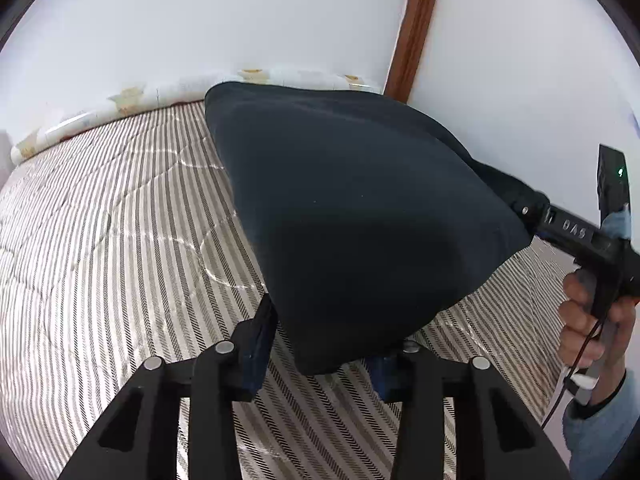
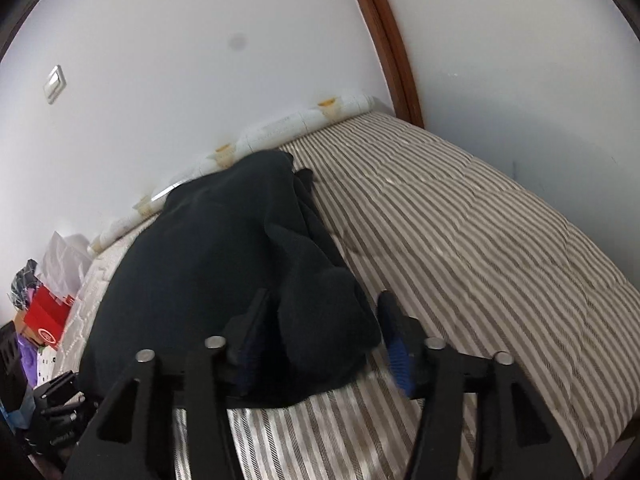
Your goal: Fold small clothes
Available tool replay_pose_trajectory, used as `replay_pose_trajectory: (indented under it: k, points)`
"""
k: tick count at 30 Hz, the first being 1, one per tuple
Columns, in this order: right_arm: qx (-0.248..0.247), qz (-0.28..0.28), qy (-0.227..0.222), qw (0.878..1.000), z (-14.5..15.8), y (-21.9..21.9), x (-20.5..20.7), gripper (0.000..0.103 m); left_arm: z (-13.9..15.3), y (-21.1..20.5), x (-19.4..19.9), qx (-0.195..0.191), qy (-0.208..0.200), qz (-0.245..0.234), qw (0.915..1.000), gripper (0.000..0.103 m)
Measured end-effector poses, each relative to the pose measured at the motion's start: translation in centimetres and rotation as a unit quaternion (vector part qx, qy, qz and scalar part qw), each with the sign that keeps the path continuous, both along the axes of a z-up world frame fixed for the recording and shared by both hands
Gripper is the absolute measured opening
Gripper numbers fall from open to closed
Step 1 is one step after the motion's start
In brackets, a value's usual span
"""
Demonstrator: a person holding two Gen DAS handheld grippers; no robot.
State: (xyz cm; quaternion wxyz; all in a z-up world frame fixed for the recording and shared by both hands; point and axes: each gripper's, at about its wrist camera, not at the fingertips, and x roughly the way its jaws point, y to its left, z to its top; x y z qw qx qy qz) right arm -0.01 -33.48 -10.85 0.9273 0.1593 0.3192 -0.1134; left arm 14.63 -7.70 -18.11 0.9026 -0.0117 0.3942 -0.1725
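A dark navy garment [image 1: 360, 208] hangs stretched above a striped bed [image 1: 120, 240]. My left gripper [image 1: 324, 344] has its jaws wide apart, and the garment's near corner droops between them; its right finger is hidden behind the cloth. In the left wrist view my right gripper [image 1: 532, 212] reaches in from the right, with the garment's other corner bunched over its tip. In the right wrist view the garment [image 2: 208, 264] lies draped toward me, and a fold sits between the spread fingers of my right gripper [image 2: 324, 320].
The striped quilt [image 2: 460, 240] covers the bed, bordered by white walls and a brown wooden frame [image 2: 392, 52]. A white patterned roll [image 1: 192, 88] lies along the wall. Bags and a red box [image 2: 48, 320] sit beyond the bed's left edge.
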Motion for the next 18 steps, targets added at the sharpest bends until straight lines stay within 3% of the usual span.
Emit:
replay_pose_trajectory:
  k: [4, 7, 12, 18]
  points:
    - [-0.006, -0.012, 0.019, 1.0, -1.1, -0.1, 0.7, 0.06, 0.0, -0.4, 0.1, 0.002, -0.008, 0.009, 0.9999, 0.025]
    - [0.026, 0.007, 0.016, 1.0, -1.5, -0.3, 1.7, 0.023, 0.2, 0.0, -0.1, -0.008, -0.015, 0.012, 0.9998, 0.02]
    - [-0.014, 0.007, 0.013, 1.0, -0.9, 1.0, 2.7, 0.019, 1.3, 1.4, -0.8, -0.023, -0.025, 0.022, 0.9992, 0.016]
    - [0.027, 0.028, 0.014, 0.999, -0.5, 2.0, 4.6, 0.018, 2.6, 4.7, -1.9, -0.028, -0.042, 0.048, 0.9976, 0.015]
